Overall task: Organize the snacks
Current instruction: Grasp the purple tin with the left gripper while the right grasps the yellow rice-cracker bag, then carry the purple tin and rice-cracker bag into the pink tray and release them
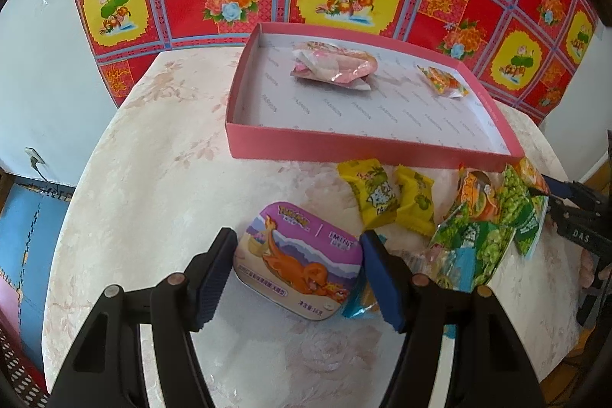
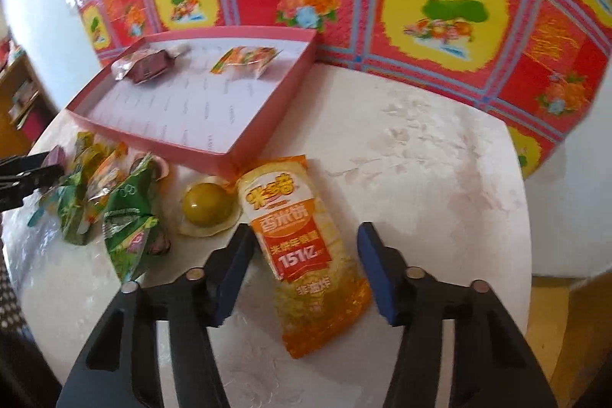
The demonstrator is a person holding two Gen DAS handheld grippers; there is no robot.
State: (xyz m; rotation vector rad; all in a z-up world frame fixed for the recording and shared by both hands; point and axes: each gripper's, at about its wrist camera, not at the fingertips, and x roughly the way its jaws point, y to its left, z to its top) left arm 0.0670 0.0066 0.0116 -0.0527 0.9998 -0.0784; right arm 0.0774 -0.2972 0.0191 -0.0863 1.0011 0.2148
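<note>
Now: left gripper (image 1: pixel 298 266) spread around tin (image 1: pixel 299 259) | right gripper (image 2: pixel 304 264) spread over rice-cracker pack (image 2: pixel 306 255) | green packets (image 2: pixel 126 217) beside

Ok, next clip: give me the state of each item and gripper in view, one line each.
Shallow pink cardboard box: open, holds two packets.
Pink foil packet: lying in box.
Small orange packet: lying in box.
Purple cartoon mint tin: closed, flat on table, between open left gripper fingers.
Orange rice-cracker packet: sealed, flat on table, between open right gripper fingers.
Yellow jelly cup: sealed, on table.
Green pea packets: heaped outside box.
</note>
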